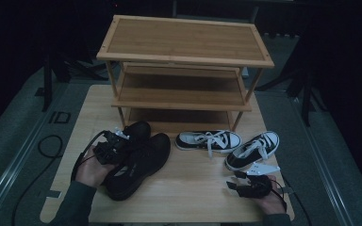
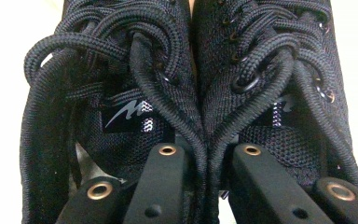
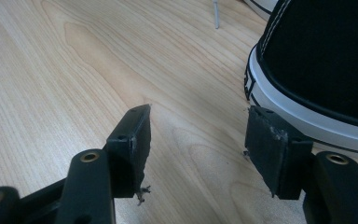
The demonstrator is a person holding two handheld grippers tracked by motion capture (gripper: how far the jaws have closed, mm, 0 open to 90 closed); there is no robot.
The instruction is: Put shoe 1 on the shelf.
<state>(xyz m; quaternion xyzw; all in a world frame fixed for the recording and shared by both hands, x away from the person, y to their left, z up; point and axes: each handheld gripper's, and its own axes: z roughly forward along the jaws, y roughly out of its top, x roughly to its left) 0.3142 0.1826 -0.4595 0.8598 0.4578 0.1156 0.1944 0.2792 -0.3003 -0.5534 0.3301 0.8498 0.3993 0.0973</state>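
Two black lace-up shoes (image 1: 139,160) lie side by side at the table's front left. My left gripper (image 1: 118,145) is over them. In the left gripper view its jaws reach one into each shoe and are shut on the two inner walls (image 2: 208,116) pressed together between them. My right gripper (image 1: 234,180) rests low at the front right, open with nothing between its fingers (image 3: 135,135). It sits just short of the heel of a black-and-white canvas sneaker (image 3: 326,60). That sneaker (image 1: 253,149) and its mate (image 1: 208,140) lie in front of the rack.
A three-tier bamboo shoe rack (image 1: 184,42) stands at the back of the wooden table (image 1: 193,193), its shelves bare. A white lace end (image 3: 216,14) lies on the wood ahead of the right gripper. Dark floor and cables surround the table.
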